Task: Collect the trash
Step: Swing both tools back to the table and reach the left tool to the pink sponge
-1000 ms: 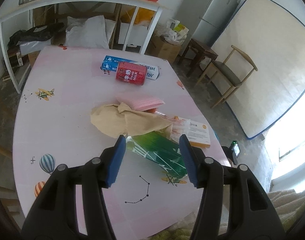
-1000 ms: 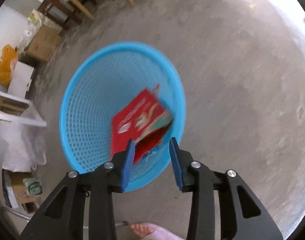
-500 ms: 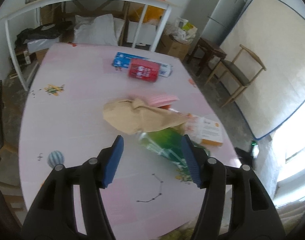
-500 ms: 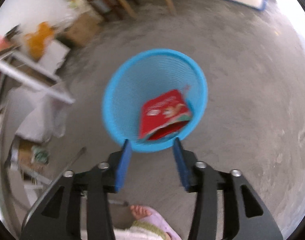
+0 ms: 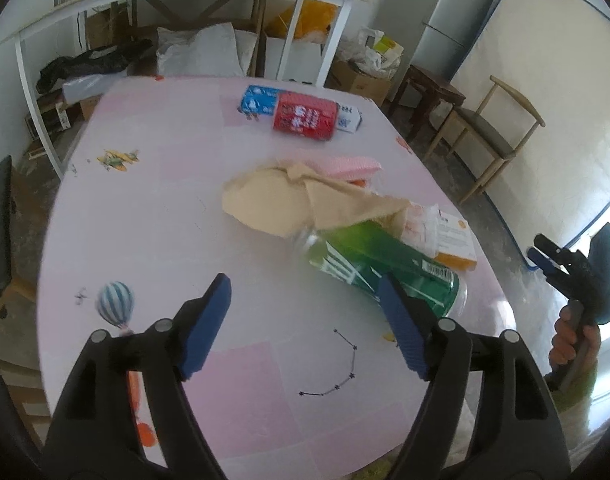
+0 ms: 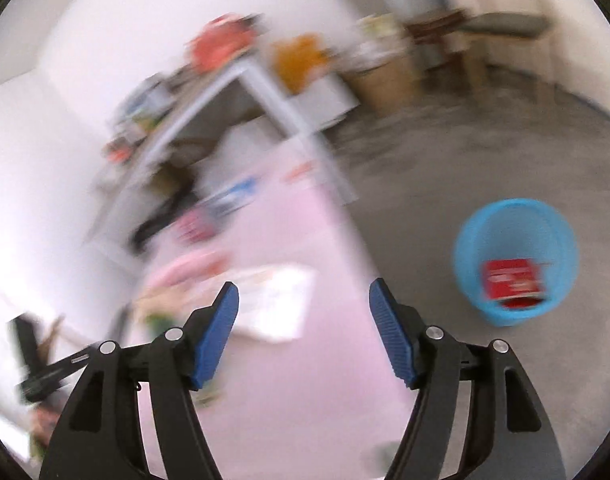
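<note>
The left gripper [image 5: 305, 320] has just been opening its jaws and they stand wide with nothing between them, hovering over the pink table [image 5: 153, 216]. Just ahead and to the right lies the green plastic bottle [image 5: 381, 264] on its side, its far end tucked under a beige cloth [image 5: 289, 204]. It looks empty, so probably light, smooth and liable to roll or dent; across the labelled middle seems the surest hold. The right gripper [image 6: 305, 328] has also just been opening, empty, its view blurred. The blue mesh basket [image 6: 561, 240] stands on the floor beside the table, a red packet [image 6: 513, 280] inside.
</note>
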The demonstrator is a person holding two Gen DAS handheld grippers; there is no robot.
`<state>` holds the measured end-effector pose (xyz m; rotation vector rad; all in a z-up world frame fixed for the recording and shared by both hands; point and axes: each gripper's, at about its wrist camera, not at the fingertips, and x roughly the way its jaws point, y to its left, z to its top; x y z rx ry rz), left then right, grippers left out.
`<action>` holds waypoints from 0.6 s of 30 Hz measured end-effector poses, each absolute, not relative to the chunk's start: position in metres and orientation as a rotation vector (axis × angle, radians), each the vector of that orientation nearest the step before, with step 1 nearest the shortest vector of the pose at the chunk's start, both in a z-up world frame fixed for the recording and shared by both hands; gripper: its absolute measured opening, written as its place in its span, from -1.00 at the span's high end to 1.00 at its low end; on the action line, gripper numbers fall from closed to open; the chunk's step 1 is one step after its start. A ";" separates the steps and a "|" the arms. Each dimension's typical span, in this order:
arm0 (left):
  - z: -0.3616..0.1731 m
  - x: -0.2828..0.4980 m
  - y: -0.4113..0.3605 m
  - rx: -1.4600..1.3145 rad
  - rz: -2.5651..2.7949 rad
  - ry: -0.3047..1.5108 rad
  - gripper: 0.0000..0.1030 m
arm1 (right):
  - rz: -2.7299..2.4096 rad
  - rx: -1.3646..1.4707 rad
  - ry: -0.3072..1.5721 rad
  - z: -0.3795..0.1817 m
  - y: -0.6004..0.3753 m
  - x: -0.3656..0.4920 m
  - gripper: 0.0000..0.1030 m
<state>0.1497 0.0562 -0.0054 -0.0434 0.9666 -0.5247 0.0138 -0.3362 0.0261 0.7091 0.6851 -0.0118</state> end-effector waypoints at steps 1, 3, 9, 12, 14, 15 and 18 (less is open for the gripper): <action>-0.010 0.148 0.053 -0.052 -0.539 0.977 -0.41 | 0.067 0.707 0.701 0.027 -0.319 0.023 -0.28; -0.017 0.147 0.050 -0.065 -0.559 0.998 -0.40 | 0.163 0.685 0.735 0.027 -0.290 0.042 -0.28; -0.031 0.141 0.051 -0.126 -0.603 1.041 -0.41 | 0.286 0.582 0.852 0.013 -0.232 0.094 -0.28; -0.033 0.141 0.061 -0.167 -0.601 1.048 -0.41 | 0.329 0.581 0.911 0.006 -0.213 0.102 -0.28; -0.035 0.141 0.068 -0.183 -0.587 1.048 -0.41 | 0.368 0.574 0.926 0.006 -0.202 0.100 -0.29; -0.036 0.142 0.071 -0.191 -0.582 1.049 -0.41 | 0.392 0.563 0.938 0.005 -0.195 0.099 -0.29; -0.038 0.147 0.079 -0.221 -0.572 1.060 -0.41 | 0.433 0.545 0.968 0.004 -0.181 0.093 -0.29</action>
